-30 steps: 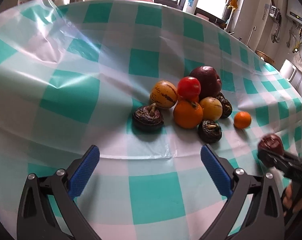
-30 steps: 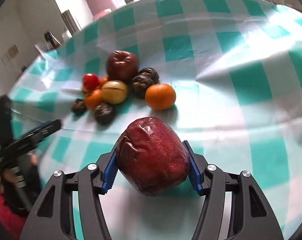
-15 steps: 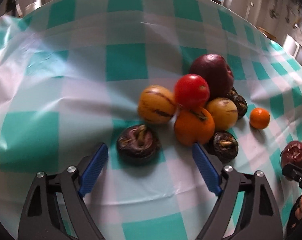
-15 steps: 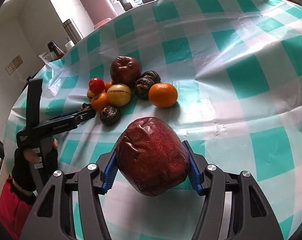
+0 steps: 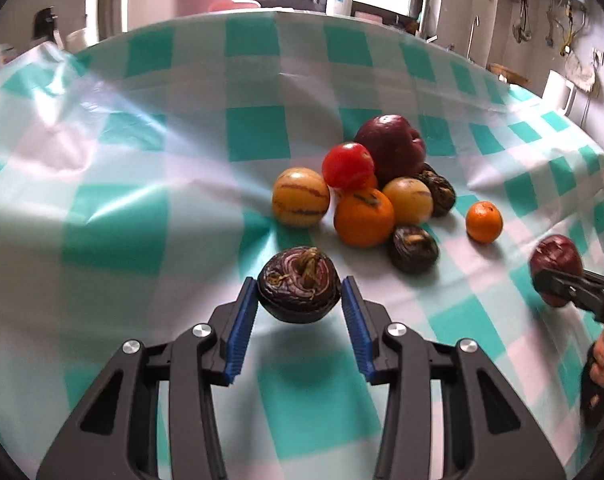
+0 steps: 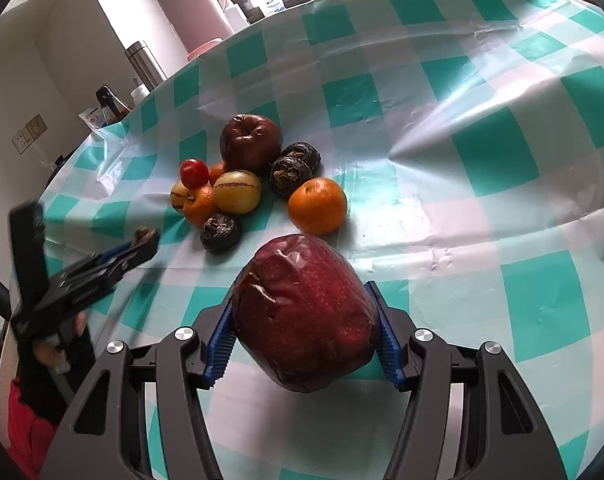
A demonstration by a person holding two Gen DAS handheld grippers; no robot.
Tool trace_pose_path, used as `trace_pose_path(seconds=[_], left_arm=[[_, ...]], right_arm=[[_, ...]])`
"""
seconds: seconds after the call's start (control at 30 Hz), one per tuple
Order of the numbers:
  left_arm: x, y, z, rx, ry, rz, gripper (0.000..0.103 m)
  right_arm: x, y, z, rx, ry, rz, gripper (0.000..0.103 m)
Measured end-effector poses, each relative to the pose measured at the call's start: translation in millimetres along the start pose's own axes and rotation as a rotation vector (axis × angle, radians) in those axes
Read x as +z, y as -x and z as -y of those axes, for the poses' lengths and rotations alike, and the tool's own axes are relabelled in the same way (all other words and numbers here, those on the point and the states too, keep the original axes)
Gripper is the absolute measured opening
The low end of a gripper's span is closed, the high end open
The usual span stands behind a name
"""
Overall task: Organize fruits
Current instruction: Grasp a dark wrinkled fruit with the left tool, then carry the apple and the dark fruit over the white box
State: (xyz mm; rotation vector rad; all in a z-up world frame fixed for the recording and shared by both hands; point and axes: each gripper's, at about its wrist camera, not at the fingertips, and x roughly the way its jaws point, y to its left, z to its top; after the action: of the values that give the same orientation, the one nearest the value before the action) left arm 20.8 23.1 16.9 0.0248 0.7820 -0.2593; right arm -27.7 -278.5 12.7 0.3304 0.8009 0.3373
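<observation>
since half a second ago: closed in from wide apart, now clamped on the dark wrinkled fruit (image 5: pixel 299 285) and lifted clear of the checked tablecloth (image 5: pixel 142 184), shadow beneath — so much for the left gripper (image 5: pixel 300 300). right gripper (image 6: pixel 302 320) unchanged, squeezed shut on the wrapped red apple (image 6: pixel 304 314), held above the cloth.

remaining pile (image 5: pixel 378 196) dead ahead of the left gripper and a little right, near; from the right gripper, ahead and to the left, with the loose orange (image 6: pixel 317 205) nearest. held fruit roundish, stem end up toward the lens, no real long axis. likely next: carrying both fruits off to wherever like goes with like; no destination visible.

left view alone: right gripper at far right edge with its apple. right view alone: apple's crinkled film wrap, left gripper blurred at the left edge, pink flask (image 6: pixel 190 12) behind.
</observation>
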Motion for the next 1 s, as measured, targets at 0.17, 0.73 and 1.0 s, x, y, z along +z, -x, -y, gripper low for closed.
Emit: trace_pose_path(seconds=[0.17,0.73,1.0], left_arm=[[-18,29,-7,-0.05,0.076,0.066,0.043],[-59,102,16,-0.165,0.185,0.176,0.043],[-76,121,87,-0.222,0.03,0.155,0.044]], right_arm=[[0,1,1,0.004,-0.004,0.006,0.059],[-49,61,-4,0.105,-0.063,0.053,0.059],[-92,117,3,0.072,-0.011,0.105,0.059]])
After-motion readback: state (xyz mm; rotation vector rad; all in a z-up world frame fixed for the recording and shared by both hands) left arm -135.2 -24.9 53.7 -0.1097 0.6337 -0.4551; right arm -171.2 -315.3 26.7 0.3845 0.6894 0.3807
